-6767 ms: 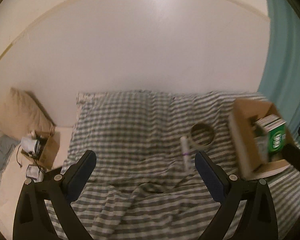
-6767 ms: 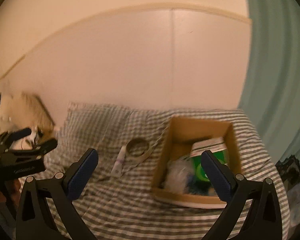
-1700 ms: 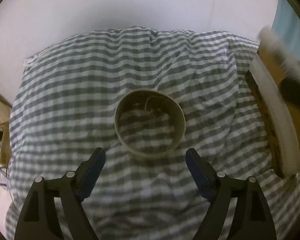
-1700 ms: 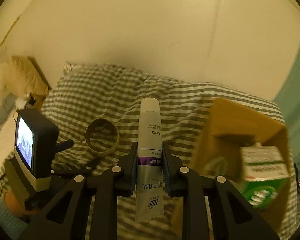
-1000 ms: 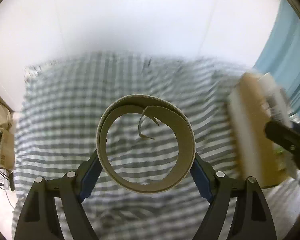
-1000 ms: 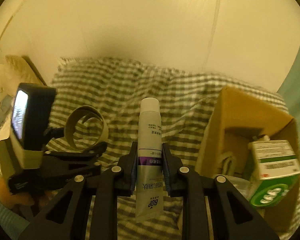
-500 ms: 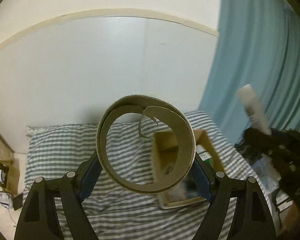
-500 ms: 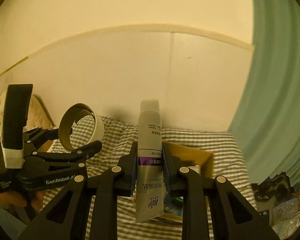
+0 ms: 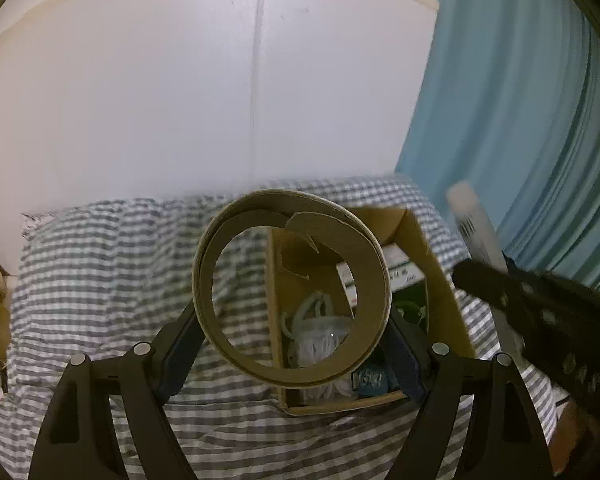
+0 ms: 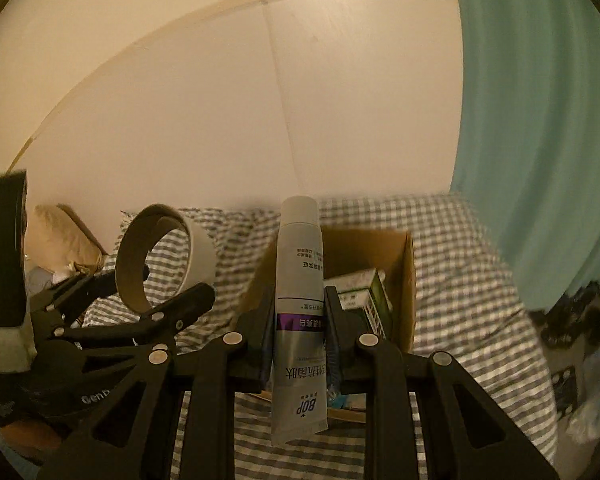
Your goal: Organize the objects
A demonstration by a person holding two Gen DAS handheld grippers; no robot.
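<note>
My left gripper [image 9: 292,320] is shut on a brown cardboard tape ring [image 9: 364,264], held in the air over the bed in front of an open cardboard box [image 9: 440,280]. My right gripper [image 10: 299,312] is shut on a white and purple tube [image 10: 299,280], cap pointing up, held above the same box [image 10: 404,280]. The ring [image 10: 196,252] and the left gripper [image 10: 148,300] show at the left of the right wrist view. The tube [image 9: 476,232] and the right gripper [image 9: 540,312] show at the right of the left wrist view.
The box holds a green and white carton [image 10: 360,292], a white bundle [image 9: 316,332] and a small blue item [image 9: 372,380]. It sits on a grey striped bedspread [image 9: 100,280]. A teal curtain [image 9: 520,120] hangs at the right. A pillow [image 10: 56,236] lies at the far left.
Both grippers have come lower and nearer to the box with their loads. The box now looks larger behind the ring and the tube. Both grips are unchanged.
</note>
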